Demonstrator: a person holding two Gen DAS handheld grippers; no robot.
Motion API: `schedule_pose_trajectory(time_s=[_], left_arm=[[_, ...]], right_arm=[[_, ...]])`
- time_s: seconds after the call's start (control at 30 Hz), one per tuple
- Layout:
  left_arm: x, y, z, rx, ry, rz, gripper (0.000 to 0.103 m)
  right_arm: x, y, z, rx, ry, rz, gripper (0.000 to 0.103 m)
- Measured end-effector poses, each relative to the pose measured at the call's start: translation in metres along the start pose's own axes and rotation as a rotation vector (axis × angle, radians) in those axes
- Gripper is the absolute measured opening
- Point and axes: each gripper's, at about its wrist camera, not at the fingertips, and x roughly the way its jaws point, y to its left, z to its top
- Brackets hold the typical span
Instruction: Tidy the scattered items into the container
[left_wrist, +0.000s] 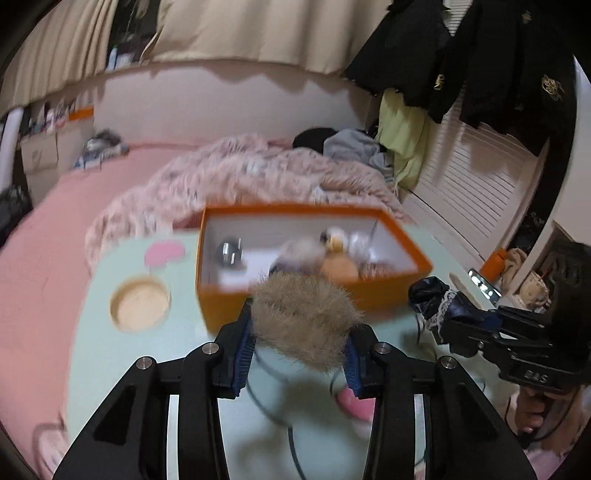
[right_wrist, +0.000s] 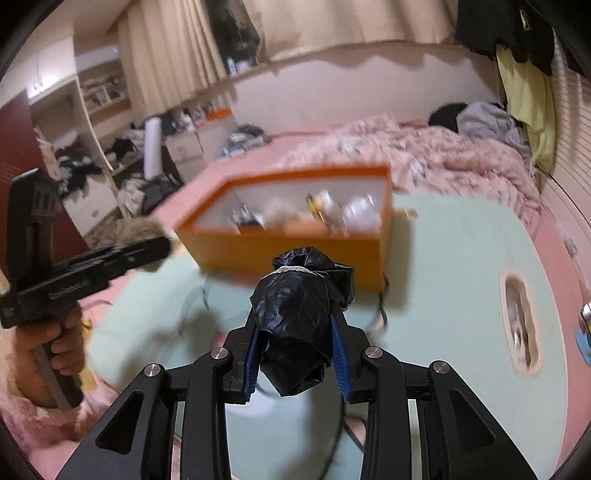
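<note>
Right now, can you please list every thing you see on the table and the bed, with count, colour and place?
Box: one, orange outside, white inside, open, on the table; several small items inside, blurred.
Furry piece: one, beige-brown, between the left gripper's pads.
Shiny bundle: one, black with a lace band, between the right gripper's pads.
Table: one, pale green, with a round recess and an oval recess.
Cable: one, dark, lying on the table.
Blanket: one, pink, fluffy, on the bed behind the box.
Left gripper: black, blue pads, shut on the furry piece.
Right gripper: black, blue pads, shut on the shiny bundle.
</note>
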Motion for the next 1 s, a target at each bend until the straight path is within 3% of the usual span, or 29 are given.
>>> schedule_pose_trajectory(time_s=[0.07,0.17,0.33,0.4,0.47,0.5,0.57,0.83,1.0], left_arm=[[0.006,-0.003,0.017,0.013,-0.002,-0.010,0.042],[0.035,-0.002,0.046,-0.002,0.058,-0.022,0.042],[0.088,0.006,0.074,-0.018,0.133,0.046,0.043],[0.107,0.015,0.079,-0.032,0.154,0.069,0.063],[0.120,0.020,0.077,-0.036,0.168,0.094,0.072],[0.122,0.021,0.076,-0.037,0.167,0.099,0.072],[0.120,0.024,0.072,-0.042,0.156,0.079,0.072],[0.071,0.010,0.054,-0.044,0.078,0.014,0.072],[0.030,-0.017,0.024,0.031,0.046,0.016,0.080]], right_arm=[[0.001,0.004,0.017,-0.023,-0.018,0.004,0.032],[0.019,0.004,0.048,-0.052,-0.028,-0.039,0.032],[0.067,-0.010,0.081,-0.041,0.002,-0.096,0.033],[0.083,-0.015,0.086,-0.037,0.013,-0.094,0.038],[0.094,-0.018,0.088,-0.038,0.030,-0.090,0.054],[0.094,-0.019,0.088,-0.032,0.025,-0.094,0.057],[0.087,-0.020,0.086,-0.013,-0.014,-0.082,0.066],[0.042,-0.019,0.072,0.028,-0.097,-0.080,0.067],[0.020,-0.001,0.039,-0.013,-0.035,-0.134,0.068]])
